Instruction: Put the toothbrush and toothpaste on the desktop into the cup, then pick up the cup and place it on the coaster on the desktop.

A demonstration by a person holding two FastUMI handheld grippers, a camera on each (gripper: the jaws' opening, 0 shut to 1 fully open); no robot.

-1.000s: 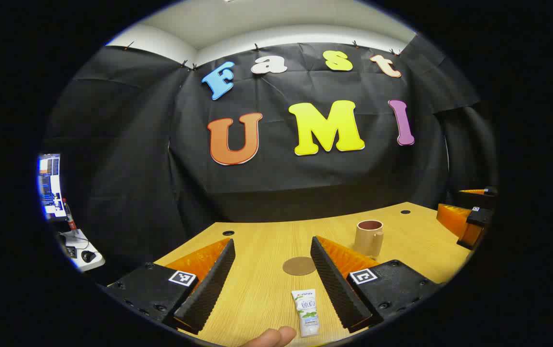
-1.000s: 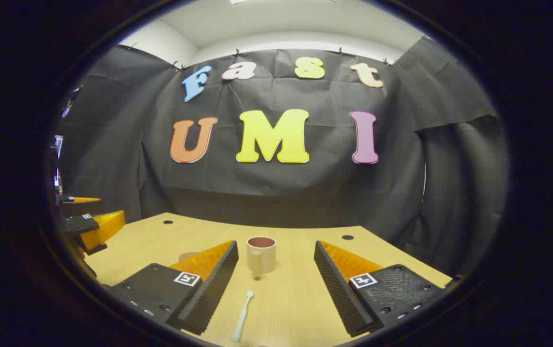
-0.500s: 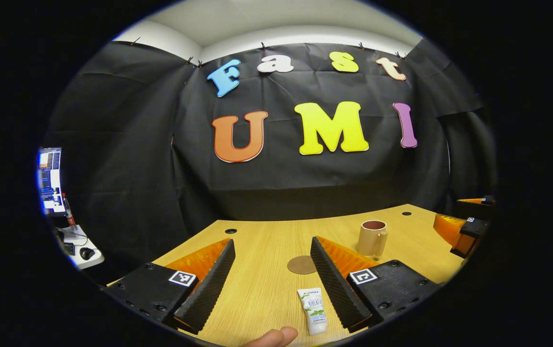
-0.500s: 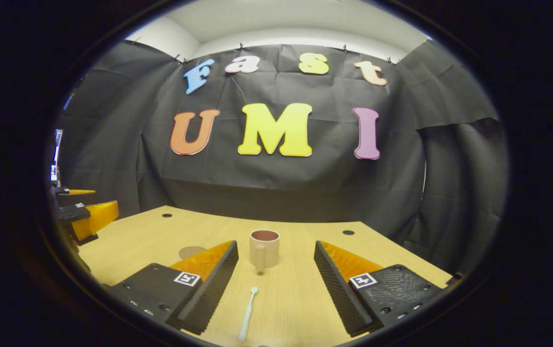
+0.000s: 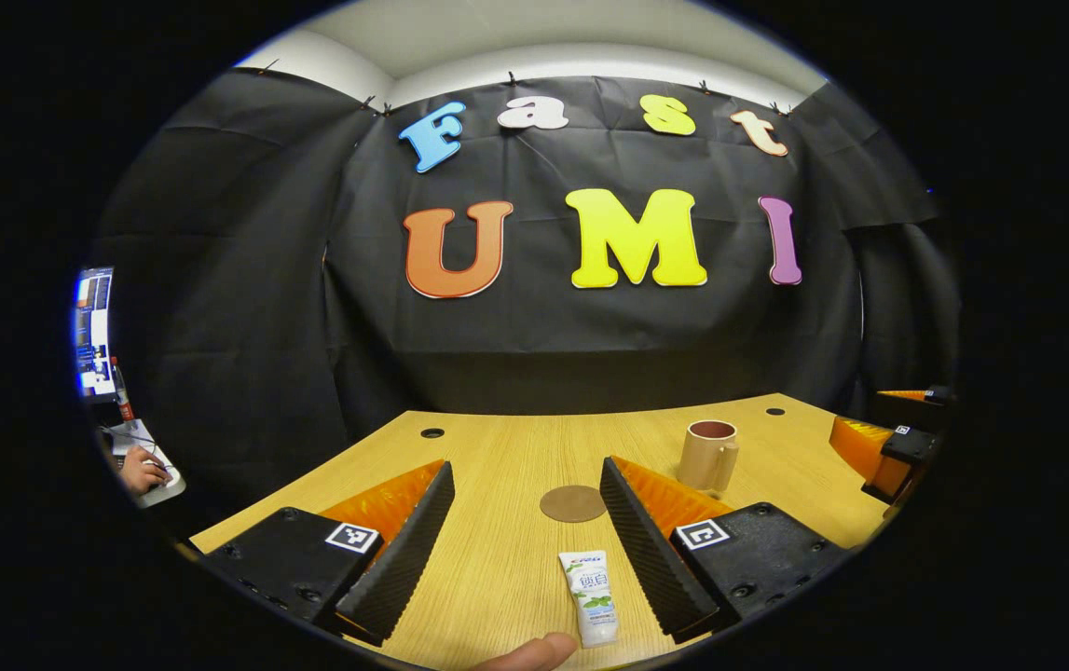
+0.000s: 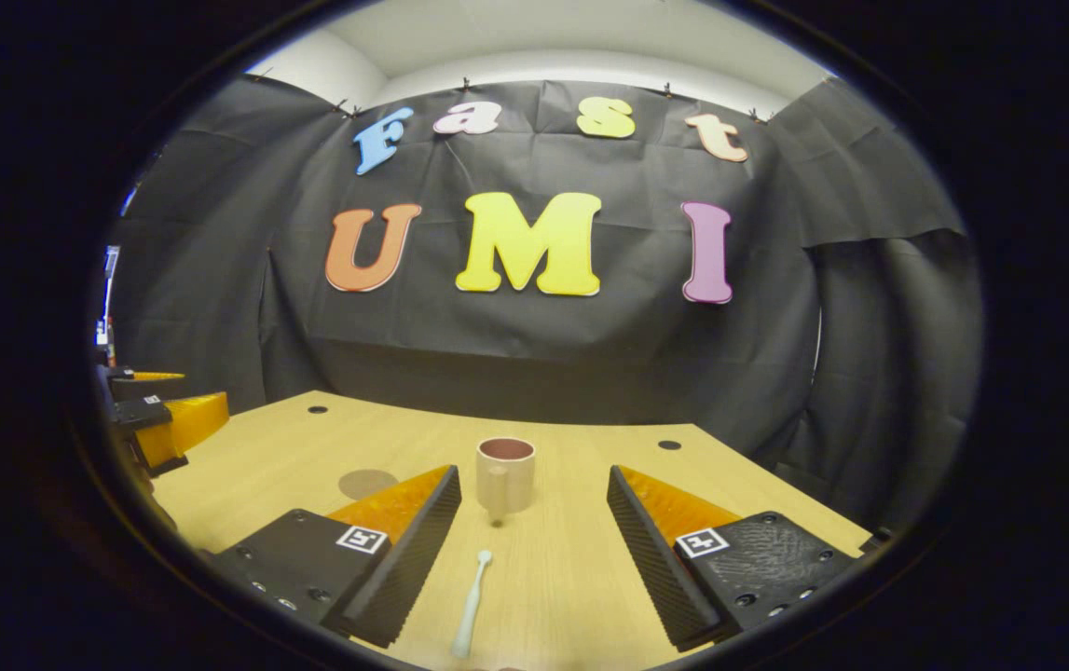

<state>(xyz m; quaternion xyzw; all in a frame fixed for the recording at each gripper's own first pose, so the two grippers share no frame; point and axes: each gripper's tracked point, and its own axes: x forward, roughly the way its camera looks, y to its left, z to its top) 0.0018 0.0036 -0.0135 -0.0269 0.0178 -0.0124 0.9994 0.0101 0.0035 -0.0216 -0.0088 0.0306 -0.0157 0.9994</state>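
Observation:
A small white toothpaste tube (image 5: pixel 592 596) lies flat on the wooden desktop (image 5: pixel 497 457), between the fingers of my left gripper (image 5: pixel 527 480), which is open and apart from it. Beyond it lies a round brown coaster (image 5: pixel 573 503). The beige cup (image 5: pixel 708 455) stands upright to the right, handle toward me. In the right gripper view a pale toothbrush (image 6: pixel 472 603) lies between the fingers of my open right gripper (image 6: pixel 534 485), with the cup (image 6: pixel 505 474) upright just past it and the coaster (image 6: pixel 367 483) off to the left.
A fingertip (image 5: pixel 534 652) shows at the bottom edge of the left gripper view. A hand rests on a mouse (image 5: pixel 143 471) at a side desk with a monitor (image 5: pixel 93 331). The desktop has cable holes (image 5: pixel 431 433) near its back edge, and black cloth walls close behind.
Both views have tilted slightly, so the desktop objects shifted a little in frame. The toothpaste, toothbrush, cup and coaster stay where they lay. A hand now rests on the mouse at far left.

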